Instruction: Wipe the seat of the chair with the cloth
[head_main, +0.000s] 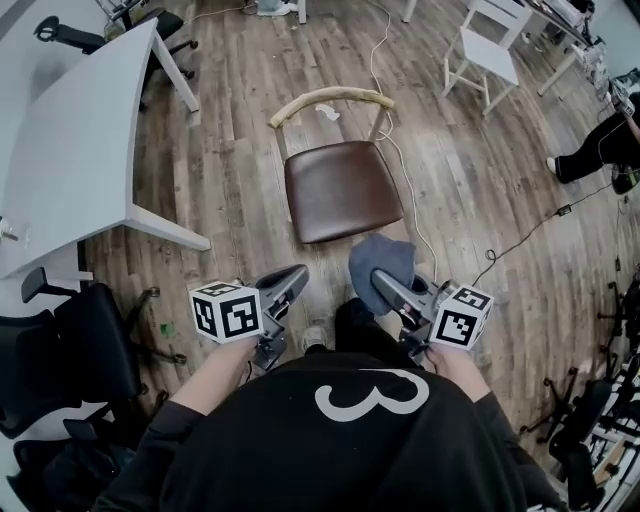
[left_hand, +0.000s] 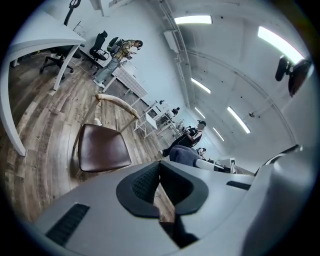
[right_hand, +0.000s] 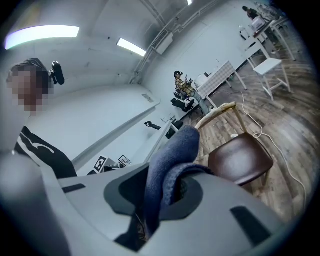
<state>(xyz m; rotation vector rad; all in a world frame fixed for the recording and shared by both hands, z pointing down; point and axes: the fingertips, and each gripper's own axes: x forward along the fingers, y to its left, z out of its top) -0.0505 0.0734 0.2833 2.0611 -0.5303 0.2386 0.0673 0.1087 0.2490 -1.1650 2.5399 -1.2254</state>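
Left claw (head_main: 297, 272) closed (empty), right claw (head_main: 384, 284) gripping cloth (head_main: 379, 254).

Grey left gripper (head_main: 296, 272), right gripper (head_main: 381, 281); black shirt (head_main: 340, 450)

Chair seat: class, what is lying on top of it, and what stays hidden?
Nothing lies on the brown chair seat; its surface is bare. The blue cloth is off it, clamped by the fingers of the right gripper. The floor beneath the seat is covered.
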